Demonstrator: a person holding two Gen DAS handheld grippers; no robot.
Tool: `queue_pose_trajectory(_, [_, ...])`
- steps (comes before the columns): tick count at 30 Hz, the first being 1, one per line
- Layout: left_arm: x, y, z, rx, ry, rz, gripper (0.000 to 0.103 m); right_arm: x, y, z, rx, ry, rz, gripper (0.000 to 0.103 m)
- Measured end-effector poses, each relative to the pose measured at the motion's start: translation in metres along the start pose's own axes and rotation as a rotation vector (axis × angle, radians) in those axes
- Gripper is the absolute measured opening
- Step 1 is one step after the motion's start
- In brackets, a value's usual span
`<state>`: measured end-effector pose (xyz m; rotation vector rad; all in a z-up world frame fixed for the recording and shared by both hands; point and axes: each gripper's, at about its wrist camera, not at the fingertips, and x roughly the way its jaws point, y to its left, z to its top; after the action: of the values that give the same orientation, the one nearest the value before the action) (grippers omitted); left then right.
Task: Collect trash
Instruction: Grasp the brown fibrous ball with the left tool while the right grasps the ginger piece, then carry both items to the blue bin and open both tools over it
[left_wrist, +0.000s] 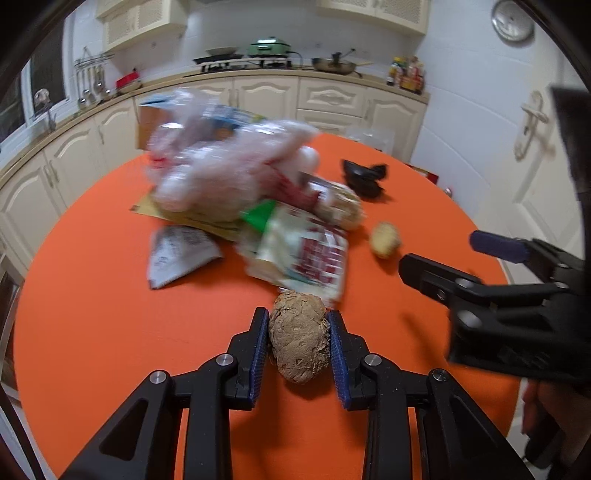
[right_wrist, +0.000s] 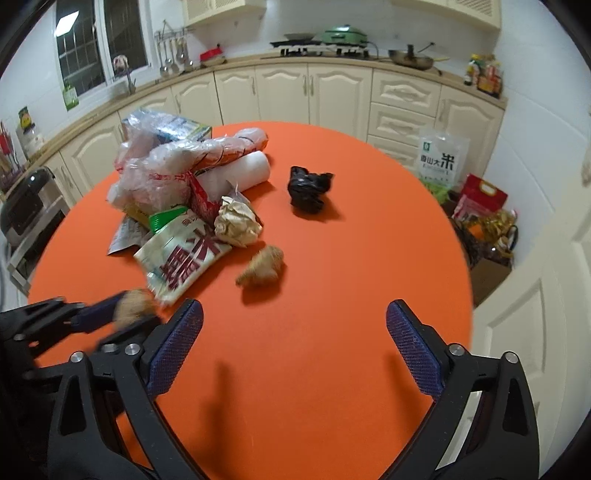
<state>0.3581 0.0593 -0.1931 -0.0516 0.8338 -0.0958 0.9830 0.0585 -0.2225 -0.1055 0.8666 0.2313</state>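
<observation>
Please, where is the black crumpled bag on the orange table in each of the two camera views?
Left wrist view: the black crumpled bag lies upper right of centre, behind the trash pile.
Right wrist view: the bag sits just above centre, right of the pile.
Shared landmark: the green pot on the stove at the back.

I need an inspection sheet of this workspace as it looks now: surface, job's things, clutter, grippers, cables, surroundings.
Surface: round orange table.
Job's things: brown paper wad; second wad; black crumpled bag; pile of wrappers.
Clutter: nothing seen.
Grippers: left gripper shut on the brown paper wad; right gripper open, nothing between its jaws.
Cables: nothing seen.
Surroundings: cream cabinets, stove, rice bag on the floor.
</observation>
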Motion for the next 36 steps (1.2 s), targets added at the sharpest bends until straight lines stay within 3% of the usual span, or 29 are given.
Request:
queue_pose_trajectory(2, [-0.009,0.013,0.007,-0.013,-0.008,0.018,0.027,0.014,0.001,0.007,-0.002,0.022,0.008,0.078])
queue_pose_trajectory(5, [-0.024,0.025,0.004,-0.034,-0.015,0.031,0.027,0.028,0.004,0.013,-0.01,0.042,0.001,0.073])
queue_pose_trajectory(13, [-0.024,0.005,0.025,-0.05,-0.006,0.038,0.027,0.03,0.009,0.013,-0.065,0.068,0.015,0.025])
queue_pose_trajectory(17, [-0.018,-0.022,0.052,-0.031,-0.003,0.031,0.028,0.021,0.003,0.004,-0.045,0.061,0.072,0.025])
queue_pose_trajectory(24, [-0.03,-0.064,0.051,0.025,-0.009,0.01,0.027,-0.029,-0.033,-0.032,0.055,-0.023,0.182,0.025])
queue_pose_trajectory(28, [-0.034,-0.109,0.05,0.091,-0.014,-0.018,0.028,-0.063,-0.068,-0.064,0.12,-0.072,0.169,0.025])
queue_pose_trajectory(36, [-0.011,-0.235,0.047,0.243,0.049,-0.15,0.028,-0.119,-0.169,-0.134,0.278,-0.105,0.025,0.025])
